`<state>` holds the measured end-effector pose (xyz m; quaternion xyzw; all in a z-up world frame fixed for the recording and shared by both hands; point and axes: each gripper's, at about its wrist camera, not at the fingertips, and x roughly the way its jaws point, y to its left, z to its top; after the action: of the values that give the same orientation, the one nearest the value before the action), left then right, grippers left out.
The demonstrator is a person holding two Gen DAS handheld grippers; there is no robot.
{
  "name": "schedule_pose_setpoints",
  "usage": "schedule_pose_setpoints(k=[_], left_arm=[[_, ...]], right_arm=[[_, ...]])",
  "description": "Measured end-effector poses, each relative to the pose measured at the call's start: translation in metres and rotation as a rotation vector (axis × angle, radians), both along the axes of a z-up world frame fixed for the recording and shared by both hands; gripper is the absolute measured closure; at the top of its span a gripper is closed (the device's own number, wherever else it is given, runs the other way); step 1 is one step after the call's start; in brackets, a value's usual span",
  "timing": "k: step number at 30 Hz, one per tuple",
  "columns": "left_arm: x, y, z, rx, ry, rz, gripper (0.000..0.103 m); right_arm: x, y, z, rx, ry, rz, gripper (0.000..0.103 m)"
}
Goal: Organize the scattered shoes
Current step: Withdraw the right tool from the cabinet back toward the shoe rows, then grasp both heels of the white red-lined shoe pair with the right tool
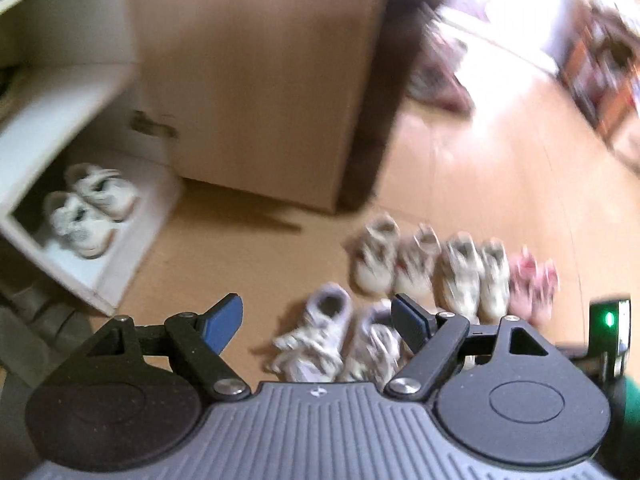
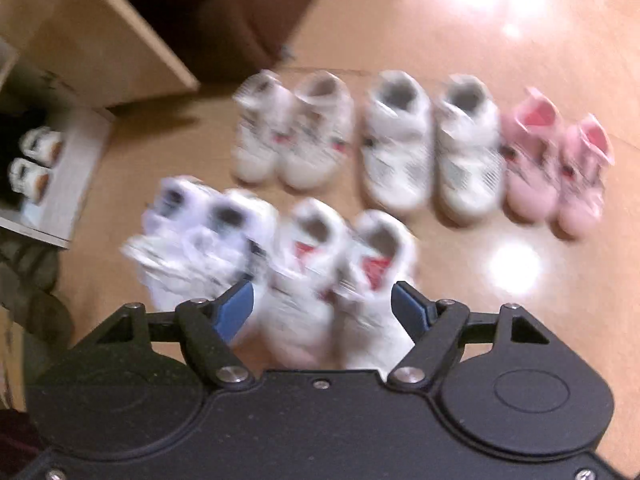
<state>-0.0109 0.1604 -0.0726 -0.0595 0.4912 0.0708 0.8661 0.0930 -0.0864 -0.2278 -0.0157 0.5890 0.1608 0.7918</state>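
Note:
Several pairs of small shoes stand on the brown floor, blurred by motion. In the right wrist view my right gripper (image 2: 323,308) hangs open above a white pair with red lining (image 2: 340,276); the pads do not press on it. A white-lilac pair (image 2: 200,232) lies just left of it. Behind stand a white-red pair (image 2: 292,136), a white-grey pair (image 2: 432,148) and a pink pair (image 2: 556,168). My left gripper (image 1: 318,320) is open over the white-lilac pair (image 1: 332,336), holding nothing. The back row (image 1: 472,276) and pink pair (image 1: 534,280) show beyond it.
A white shoe cabinet (image 1: 48,128) stands open at the left with a white pair (image 1: 90,208) on its bottom shelf, also seen as the shelved pair (image 2: 36,160). Its brown door (image 1: 260,80) swings out over the floor. The other gripper's body with a green light (image 1: 608,320) is at the right.

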Motion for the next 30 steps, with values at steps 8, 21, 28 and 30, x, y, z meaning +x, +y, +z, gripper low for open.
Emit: schedule_pose_setpoints(k=[8,21,28,30], left_arm=[[0.014,-0.021,-0.019,0.065,0.045,-0.065,0.021],[0.024,-0.004,-0.027,0.049,0.046,-0.041,0.021],[0.017,0.009,-0.023,0.028,0.028,-0.017,0.021],[0.016,0.013,-0.023,0.026,0.027,-0.009,0.021]], right_arm=[[0.033,0.013,-0.025,0.033,0.017,0.011,0.027],[0.062,0.032,-0.083,0.025,0.051,-0.163,0.029],[0.061,0.043,-0.093,-0.040,0.018,-0.169,0.053],[0.062,0.046,-0.097,-0.075,0.014,-0.156,0.056]])
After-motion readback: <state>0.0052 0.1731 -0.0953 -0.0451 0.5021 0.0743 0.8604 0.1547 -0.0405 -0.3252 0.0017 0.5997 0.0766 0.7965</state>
